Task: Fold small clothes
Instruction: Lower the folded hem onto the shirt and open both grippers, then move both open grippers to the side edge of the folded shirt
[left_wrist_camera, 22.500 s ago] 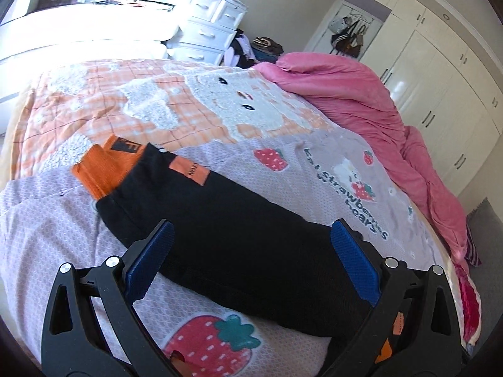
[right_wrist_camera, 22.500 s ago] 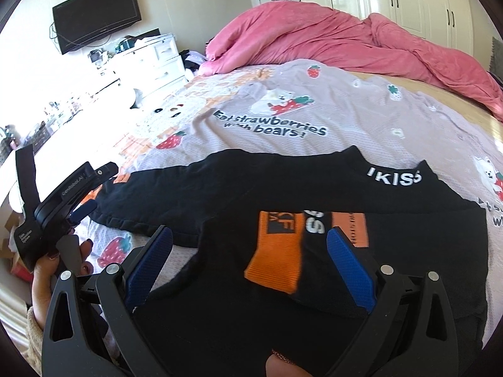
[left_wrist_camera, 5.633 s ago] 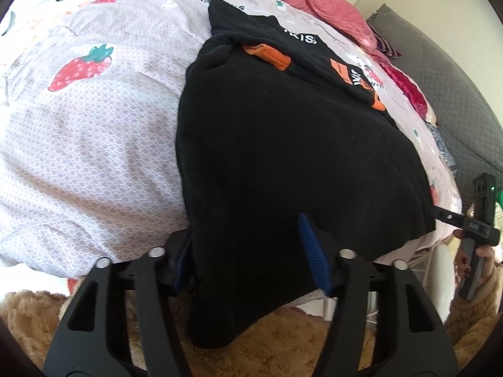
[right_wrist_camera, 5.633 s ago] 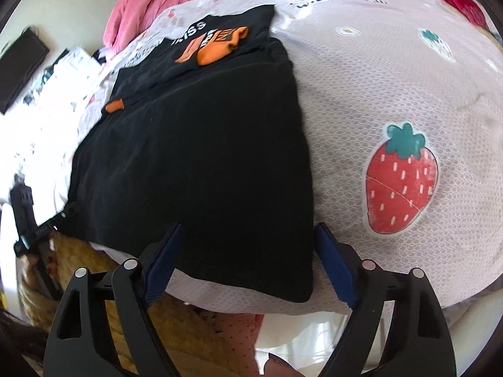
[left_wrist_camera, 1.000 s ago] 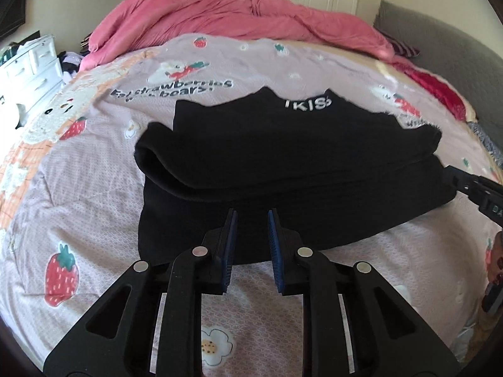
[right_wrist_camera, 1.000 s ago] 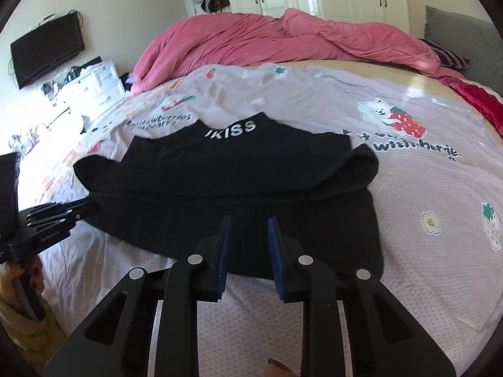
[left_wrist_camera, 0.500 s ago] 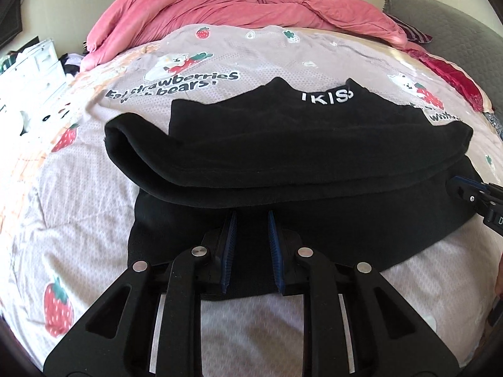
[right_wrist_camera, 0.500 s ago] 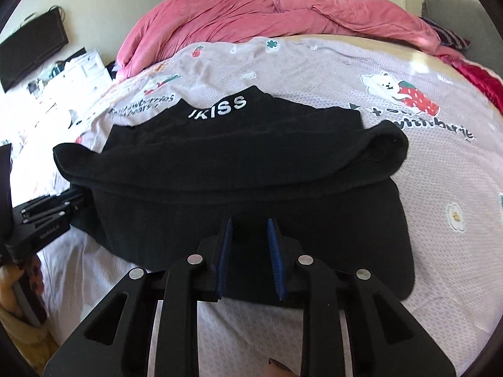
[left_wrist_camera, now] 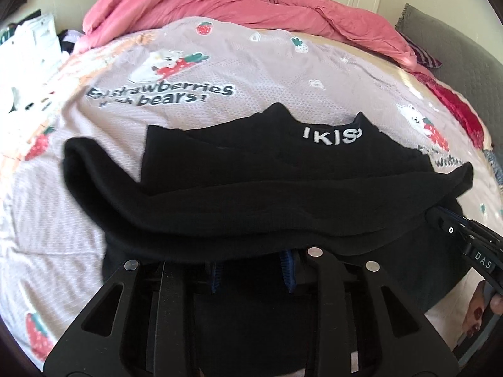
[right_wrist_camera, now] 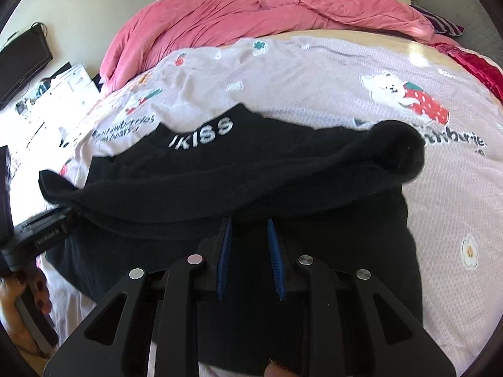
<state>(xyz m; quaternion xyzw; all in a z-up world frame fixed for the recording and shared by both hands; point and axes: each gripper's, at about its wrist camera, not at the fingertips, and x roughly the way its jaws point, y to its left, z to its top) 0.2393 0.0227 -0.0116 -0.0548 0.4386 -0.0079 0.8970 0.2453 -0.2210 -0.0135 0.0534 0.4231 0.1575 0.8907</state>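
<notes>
So mid-fold: the black top [left_wrist_camera: 283,194] sits on the bed [left_wrist_camera: 78,220], hem edge carried toward the collar at 12 o'clock, left hand-held gripper [left_wrist_camera: 253,270] just easing apart, right hand-held gripper [right_wrist_camera: 250,251] slightly apart too, so next is laying it flat and smoothing.

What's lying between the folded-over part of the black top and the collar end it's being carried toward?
Nothing visible. The black top has its folded edge draped over both grippers, left gripper and right gripper, and only the top's own flat fabric lies before the collar lettering on the bedspread.
</notes>
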